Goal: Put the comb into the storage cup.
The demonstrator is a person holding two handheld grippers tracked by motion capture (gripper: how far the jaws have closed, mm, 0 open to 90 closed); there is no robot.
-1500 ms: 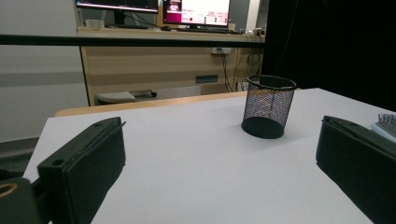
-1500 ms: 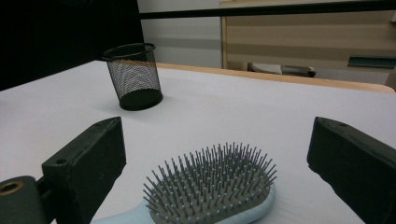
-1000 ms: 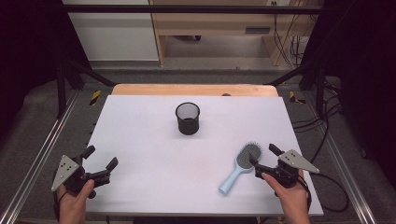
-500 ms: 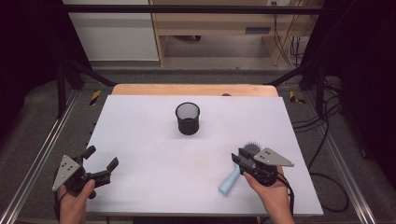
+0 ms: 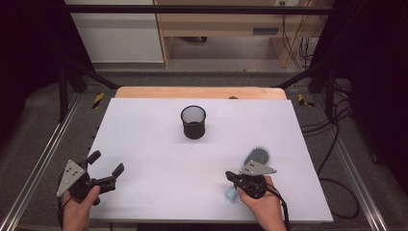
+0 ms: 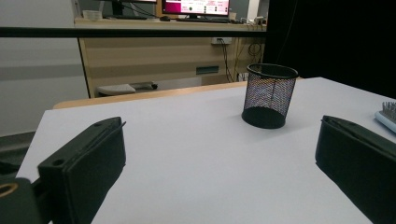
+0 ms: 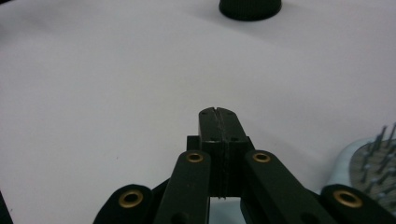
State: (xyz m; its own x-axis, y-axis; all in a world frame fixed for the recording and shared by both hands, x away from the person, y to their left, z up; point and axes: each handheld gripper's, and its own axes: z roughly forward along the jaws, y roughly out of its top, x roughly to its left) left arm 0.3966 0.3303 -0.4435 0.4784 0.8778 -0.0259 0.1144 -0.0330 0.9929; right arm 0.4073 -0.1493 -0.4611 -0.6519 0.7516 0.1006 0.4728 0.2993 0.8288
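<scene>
Broad white worktop point(image 5: 154, 144), laid over a wooden board whose far edge shows as a tan strip.

Brush point(image 5: 257, 156) lying flat near the right front corner of the worktop, bristles up. Oval head pointing away from the person, pale blue body, dark pins standing in rows. Handle running back under the right gripper point(image 5: 228, 175), with just its pale blue end peeking out at the gripper's left side.

Black mesh cup point(image 5: 193, 122) standing upright in the middle of the worktop, mouth open to the top, well apart from both the brush and the jaws.

Left gripper point(image 5: 106, 162) held at the left front edge, pointing toward the cup. Jaws spread wide, nothing between them but bare worktop.

Right gripper jaws just been closing, now pressed flat together with no gap and nothing caught between them. Seen along those jaws in the right gripper view, brush head point(image 7: 369, 168) lying off to their right and a little behind the tips point(image 7: 218, 112), beside them rather than in them. Tips pointing across bare worktop toward the base of the cup.
</scene>
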